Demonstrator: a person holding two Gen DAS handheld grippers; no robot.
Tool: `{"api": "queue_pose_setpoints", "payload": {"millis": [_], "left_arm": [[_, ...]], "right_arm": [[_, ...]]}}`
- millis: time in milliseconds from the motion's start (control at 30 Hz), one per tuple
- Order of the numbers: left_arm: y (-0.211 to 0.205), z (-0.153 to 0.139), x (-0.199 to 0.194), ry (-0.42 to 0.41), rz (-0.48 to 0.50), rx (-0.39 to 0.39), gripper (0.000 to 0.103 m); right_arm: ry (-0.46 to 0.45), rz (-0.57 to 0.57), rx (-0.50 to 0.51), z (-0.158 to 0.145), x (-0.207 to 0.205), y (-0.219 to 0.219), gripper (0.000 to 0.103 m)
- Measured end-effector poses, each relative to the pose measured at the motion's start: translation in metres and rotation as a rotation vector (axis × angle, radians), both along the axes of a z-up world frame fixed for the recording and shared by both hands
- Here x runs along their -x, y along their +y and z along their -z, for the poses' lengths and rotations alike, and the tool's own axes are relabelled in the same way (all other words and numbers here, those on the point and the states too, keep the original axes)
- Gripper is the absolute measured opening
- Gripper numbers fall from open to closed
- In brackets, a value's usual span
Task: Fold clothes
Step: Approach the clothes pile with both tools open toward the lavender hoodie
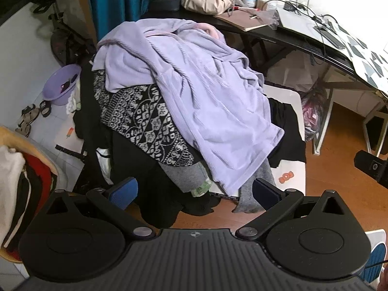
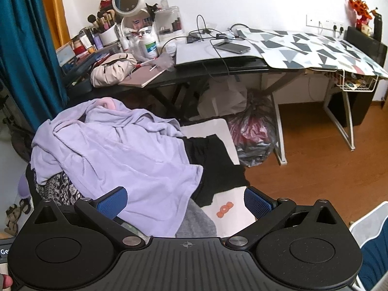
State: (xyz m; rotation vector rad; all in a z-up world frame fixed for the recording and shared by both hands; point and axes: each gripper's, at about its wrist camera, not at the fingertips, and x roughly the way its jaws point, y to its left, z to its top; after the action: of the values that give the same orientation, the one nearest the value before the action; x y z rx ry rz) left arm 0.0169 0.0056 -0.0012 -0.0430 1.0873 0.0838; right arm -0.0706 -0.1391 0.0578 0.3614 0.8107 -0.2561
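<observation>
A heap of clothes covers a small white table (image 1: 289, 101). On top lies a lilac fleece garment (image 1: 194, 92) (image 2: 116, 155). Under it are a black-and-white patterned cloth (image 1: 148, 126), a grey knit (image 1: 184, 177) and black garments (image 1: 286, 131) (image 2: 213, 167). My left gripper (image 1: 195, 191) hangs open just in front of the heap's near edge, with nothing between its blue pads (image 1: 123, 191). My right gripper (image 2: 185, 202) is open too, above the lilac hem and the bare table corner (image 2: 238, 215).
A small orange object (image 1: 286, 177) (image 2: 224, 209) lies on the table's near corner. Behind stands a cluttered black desk (image 2: 218, 68) with a beige bag (image 2: 112, 69), bottles and cables. Bags (image 2: 252, 135) sit under it. A lilac basin (image 1: 60, 84) and sandals are on the floor.
</observation>
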Motion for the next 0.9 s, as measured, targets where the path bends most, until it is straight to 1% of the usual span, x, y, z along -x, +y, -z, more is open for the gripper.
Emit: {"api": "queue_pose_setpoints", "payload": {"millis": [167,333,500,633,733,767,833,900], "left_arm": [[0.002,0.0,0.002,0.008,-0.032,-0.018,0.103],[0.0,-0.001,0.0,0.01,-0.059,-0.024,0.103],[-0.011,-0.005,-0.005,-0.005,-0.069,-0.031,0.103],[-0.023,-0.007,-0.009,-0.019,-0.075,-0.032,0.103],[-0.035,-0.009,-0.011,-0.054,-0.061,-0.027,0.103],[-0.038,-0.009,-0.012,-0.068,-0.062,-0.026,0.103],[-0.043,-0.01,-0.014,-0.091,-0.071,-0.022,0.103],[-0.041,-0.008,-0.016,-0.089,-0.105,-0.003,0.103]], "right_arm": [[-0.002,-0.012,-0.032,0.003,-0.006,-0.003,0.102],[-0.025,-0.07,-0.064,0.004,-0.014,-0.006,0.102],[-0.037,-0.11,-0.075,0.002,-0.026,-0.012,0.102],[-0.062,-0.131,-0.088,-0.002,-0.037,-0.027,0.102],[-0.103,-0.132,-0.086,-0.006,-0.044,-0.04,0.102],[-0.129,-0.148,-0.087,-0.009,-0.046,-0.045,0.102],[-0.195,-0.208,-0.062,-0.013,-0.049,-0.048,0.102],[-0.265,-0.266,-0.029,-0.016,-0.051,-0.049,0.102]]}}
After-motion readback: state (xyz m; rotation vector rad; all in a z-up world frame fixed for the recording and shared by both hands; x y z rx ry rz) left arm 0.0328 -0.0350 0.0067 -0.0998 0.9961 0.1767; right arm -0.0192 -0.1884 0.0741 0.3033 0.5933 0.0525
